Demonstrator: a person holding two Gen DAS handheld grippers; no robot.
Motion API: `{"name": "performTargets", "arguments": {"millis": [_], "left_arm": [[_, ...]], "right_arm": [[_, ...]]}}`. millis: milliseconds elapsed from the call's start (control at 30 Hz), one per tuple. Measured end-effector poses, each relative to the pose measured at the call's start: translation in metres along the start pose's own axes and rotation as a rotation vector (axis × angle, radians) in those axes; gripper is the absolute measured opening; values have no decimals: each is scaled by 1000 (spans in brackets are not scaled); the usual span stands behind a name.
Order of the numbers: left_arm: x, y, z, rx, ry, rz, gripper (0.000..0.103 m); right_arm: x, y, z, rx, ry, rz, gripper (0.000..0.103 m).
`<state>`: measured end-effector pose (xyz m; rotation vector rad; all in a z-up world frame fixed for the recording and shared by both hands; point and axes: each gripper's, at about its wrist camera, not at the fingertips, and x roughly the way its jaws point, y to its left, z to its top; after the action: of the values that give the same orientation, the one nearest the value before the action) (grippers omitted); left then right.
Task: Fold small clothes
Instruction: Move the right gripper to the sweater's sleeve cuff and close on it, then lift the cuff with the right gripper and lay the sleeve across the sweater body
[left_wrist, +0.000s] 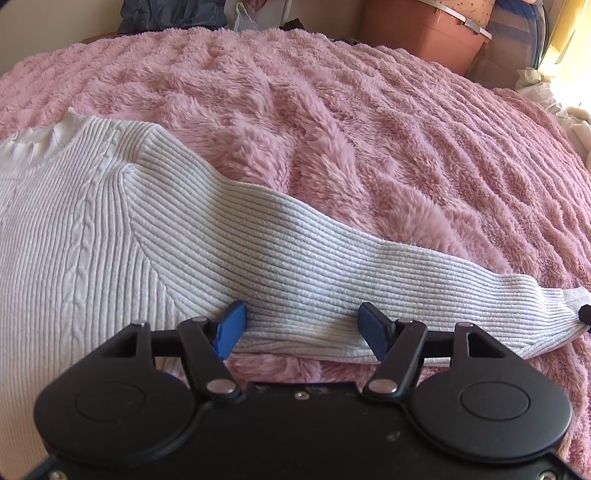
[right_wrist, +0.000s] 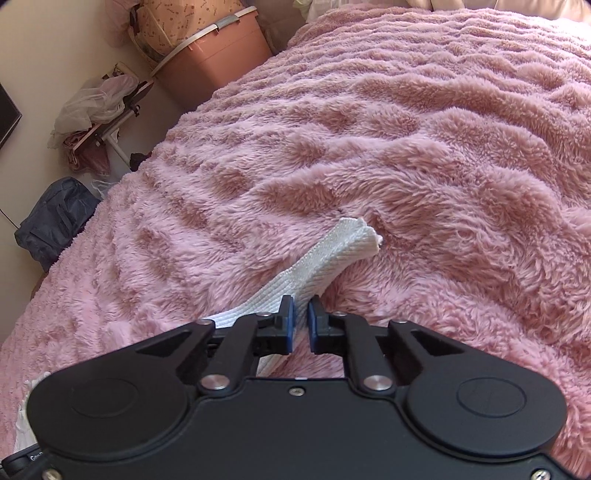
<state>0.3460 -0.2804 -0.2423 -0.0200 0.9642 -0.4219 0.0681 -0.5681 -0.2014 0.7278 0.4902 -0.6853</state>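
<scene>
White ribbed sweater flat on the pink blanket. My right tool pinches the sleeve cuff; my left tool spread at mid-sleeve. Step: sleeve fold. Next, carry the cuff across the sweater's body.

No legible text — anywhere in view.

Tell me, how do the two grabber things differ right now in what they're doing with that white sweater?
The left gripper has its jaws spread wide, straddling the sweater sleeve without pinching it; the right gripper has its jaws nearly together, clamped on the sleeve's cuff end. The left one sits over the flat middle of the sleeve, while the right one holds the cuff bunched and narrow. Both have blue pads on black frames and work over the pink fluffy blanket.
</scene>
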Motion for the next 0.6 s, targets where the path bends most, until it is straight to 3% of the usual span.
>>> {"name": "performTargets", "arguments": {"millis": [200,300,433,600], "left_arm": [[-8,16,7,-37,12,-83,71],[-39,39,14,-111,-12,-129,71],[-96,80,9,-135,-86,-71,71],[-150,143,-23,-192,-108,-8,71]], "right_arm": [[-22,23,7,-27,-44,28,9],[-39,43,12,-54,-74,62,9],[-62,81,14,-100,-117,134,9],[-77,145,4,-157,-140,260,9]]}}
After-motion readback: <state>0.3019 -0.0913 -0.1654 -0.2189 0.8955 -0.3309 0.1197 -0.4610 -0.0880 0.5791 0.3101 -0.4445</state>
